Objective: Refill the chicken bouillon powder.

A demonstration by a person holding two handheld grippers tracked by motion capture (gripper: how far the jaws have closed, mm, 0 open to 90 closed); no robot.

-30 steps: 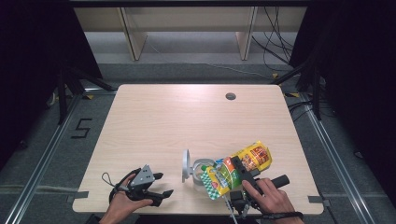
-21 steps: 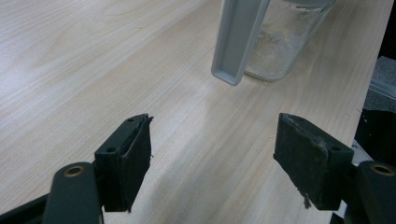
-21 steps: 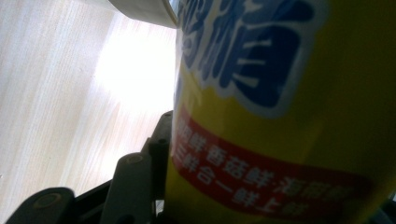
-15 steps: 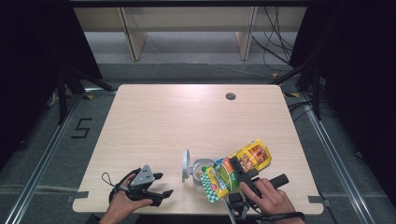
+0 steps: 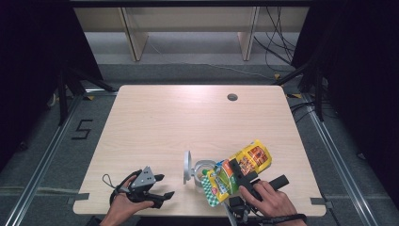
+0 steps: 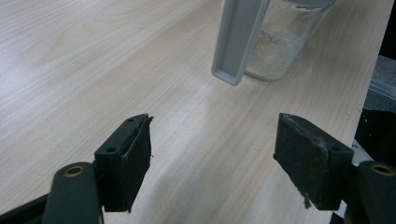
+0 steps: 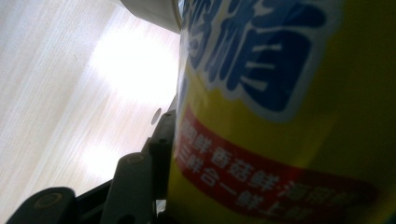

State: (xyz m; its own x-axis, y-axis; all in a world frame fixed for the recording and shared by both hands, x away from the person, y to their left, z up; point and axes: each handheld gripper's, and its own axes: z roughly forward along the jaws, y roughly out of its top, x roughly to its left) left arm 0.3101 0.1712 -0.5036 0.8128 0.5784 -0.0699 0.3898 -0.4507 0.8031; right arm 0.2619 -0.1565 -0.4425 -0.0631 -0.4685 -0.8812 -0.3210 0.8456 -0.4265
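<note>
Two tongs: our right tongs [image 5: 235, 173] pinch the yellow packet [image 5: 240, 165] over the jar [image 5: 203, 170]; left tongs [image 5: 162, 186] gape empty (beside it). We should tilt slowly.

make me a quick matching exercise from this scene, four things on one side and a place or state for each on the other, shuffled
Things:
1. left gripper
2. right gripper
3. clear jar
4. yellow packet

States or places:
A. tilted over the jar's mouth
B. jaws clamped on the packet
C. stands on the table with its hinged lid flipped open
D. jaws apart, nothing between them

Pairs: 1-D, 2-B, 3-C, 4-A
</note>
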